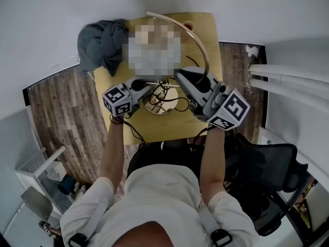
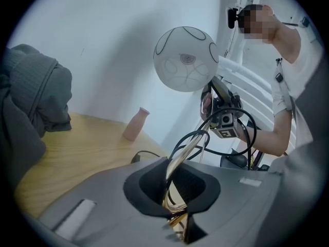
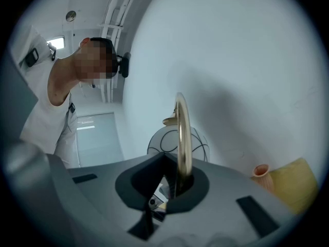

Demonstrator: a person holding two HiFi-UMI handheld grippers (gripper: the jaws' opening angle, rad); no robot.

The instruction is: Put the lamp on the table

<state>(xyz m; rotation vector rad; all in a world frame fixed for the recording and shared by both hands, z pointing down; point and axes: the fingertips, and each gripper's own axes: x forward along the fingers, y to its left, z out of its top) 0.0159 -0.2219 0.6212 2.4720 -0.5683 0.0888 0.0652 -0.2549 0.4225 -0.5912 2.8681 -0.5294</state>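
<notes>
Brass runs through both claws. The lamp (image 2: pixel 186 59) is held between the two grippers over the yellow wooden table (image 1: pixel 172 128). The left gripper (image 2: pixel 176 210) has its jaws closed on the lower part of the brass stem (image 2: pixel 180 156), which climbs out of them towards the white globe shade (image 3: pixel 165 140) with its thin black lines. The right gripper (image 3: pixel 169 195) is clamped tight on the curved upper arm (image 3: pixel 183 138), which stands upright between its jaws with the globe behind it.

From the head view, the arm sweeps in an arc above the tabletop. The lamp's round pale base (image 1: pixel 163 101) sits between the two grippers, over the near half of the table. Whether the base rests on the wood or hangs just above it cannot be told. A black cable (image 2: pixel 245 125) loops loosely round the stem and the base.

A grey cloth (image 1: pixel 103 42) lies bunched at the table's far left corner, and a small pink vase (image 2: pixel 135 123) stands upright near the far edge, well apart from the lamp. A black mesh office chair (image 1: pixel 270 166) stands to the person's right on the wood-plank floor (image 1: pixel 61 112).
</notes>
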